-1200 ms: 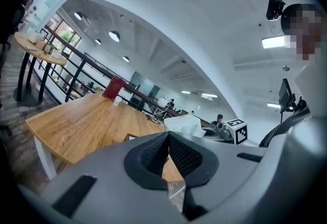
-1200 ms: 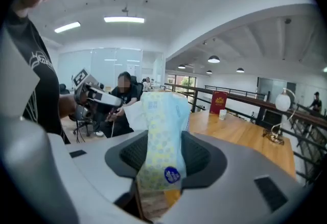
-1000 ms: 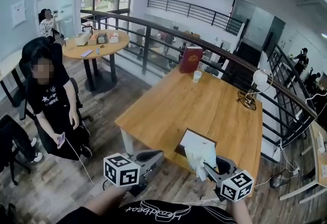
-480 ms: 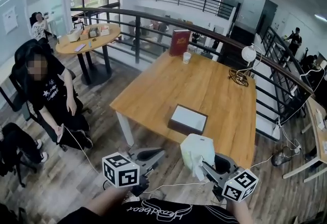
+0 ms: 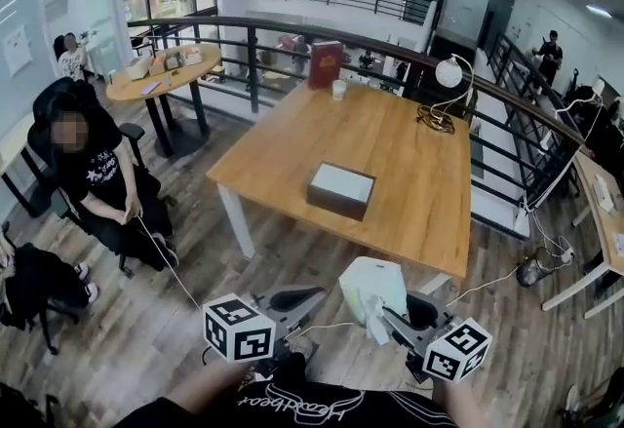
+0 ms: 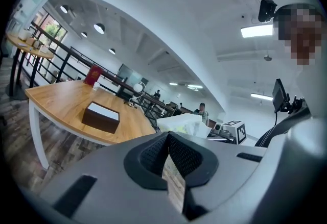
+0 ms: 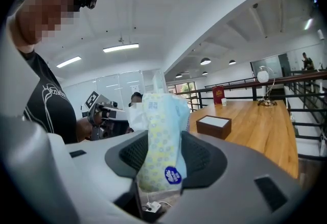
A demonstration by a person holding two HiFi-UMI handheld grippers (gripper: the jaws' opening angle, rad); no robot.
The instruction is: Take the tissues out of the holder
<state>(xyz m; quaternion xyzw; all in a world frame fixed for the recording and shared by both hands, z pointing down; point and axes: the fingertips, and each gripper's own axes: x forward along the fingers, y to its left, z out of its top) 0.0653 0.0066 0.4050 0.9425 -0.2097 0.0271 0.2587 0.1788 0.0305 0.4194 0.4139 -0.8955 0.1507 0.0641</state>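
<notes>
- The right hand-held gripper (image 7: 162, 164) has its jaws clamped part-way open on the tissue pack (image 7: 162, 131). The pads press both sides of the soft pale wrapper, and the pack sticks up out of the jaws.
- In the head view the pack sits right at the tips of that hand-held gripper, low in the frame and out over the wood floor (image 5: 146, 319), not over the worktop.
- The left hand-held gripper (image 6: 168, 152) has its jaws pressed together with nothing in them. It hangs just beside the pack on the person's left, without touching it.
- The holder (image 5: 341, 190), a dark brown box with a pale top, stands on the wooden worktop (image 5: 409, 163) near its closer edge. It's well apart from both hand-held grippers and from the pack.
- At the far end of the worktop a red book (image 5: 325, 63) stands upright with a white cup (image 5: 338, 90) just beside it.
- A person sits in a chair (image 5: 93, 177) off to the left, away from the worktop.
</notes>
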